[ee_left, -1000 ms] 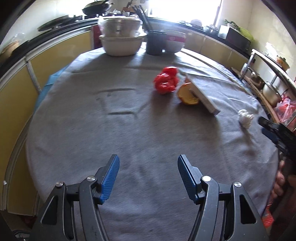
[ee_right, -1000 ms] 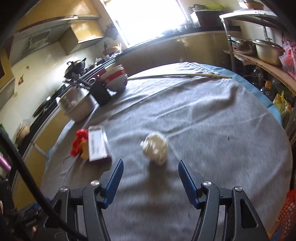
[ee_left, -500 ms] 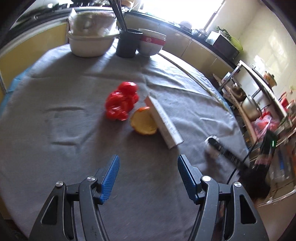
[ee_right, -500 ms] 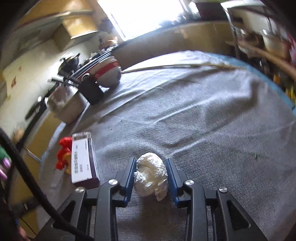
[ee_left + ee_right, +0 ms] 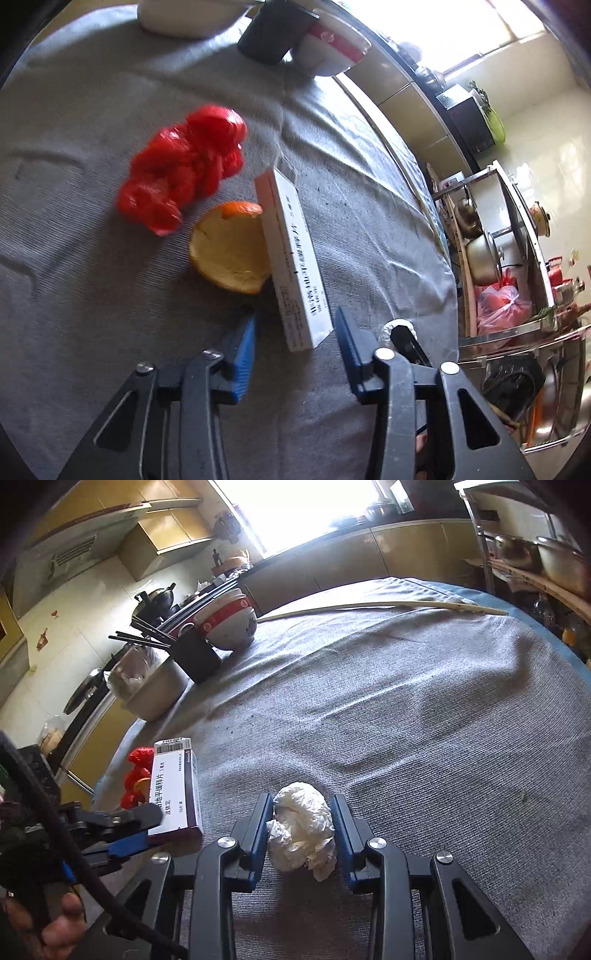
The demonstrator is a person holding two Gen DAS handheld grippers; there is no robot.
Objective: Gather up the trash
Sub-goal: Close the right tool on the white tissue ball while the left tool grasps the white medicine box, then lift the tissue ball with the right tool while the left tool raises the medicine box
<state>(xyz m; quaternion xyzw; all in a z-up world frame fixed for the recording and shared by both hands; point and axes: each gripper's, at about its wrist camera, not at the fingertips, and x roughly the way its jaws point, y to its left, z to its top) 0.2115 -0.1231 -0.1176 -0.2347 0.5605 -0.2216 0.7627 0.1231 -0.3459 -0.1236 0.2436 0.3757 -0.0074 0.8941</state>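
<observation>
A white and maroon medicine box [image 5: 291, 251] lies on the grey tablecloth, leaning against an orange peel half [image 5: 229, 251]. A crumpled red plastic bag [image 5: 184, 166] sits just beyond the peel. My left gripper [image 5: 297, 347] straddles the near end of the box and its jaws are closing; a gap still shows between the pads and the box. My right gripper [image 5: 301, 830] is shut on a crumpled white paper ball [image 5: 301, 827] resting on the cloth. In the right wrist view the left gripper [image 5: 136, 830] is at the near end of the box [image 5: 173, 786].
At the table's far side stand stacked red and white bowls [image 5: 229, 624], a black chopstick holder [image 5: 195, 657] and a metal basin [image 5: 155, 694]. A long pale stick [image 5: 388, 607] lies along the far edge. A rack with pots [image 5: 484, 254] stands past the table's right edge.
My left gripper moved in on the box, rolled, and narrowed its jaws around the box's near end. My right gripper closed on the paper ball and has held still since.
</observation>
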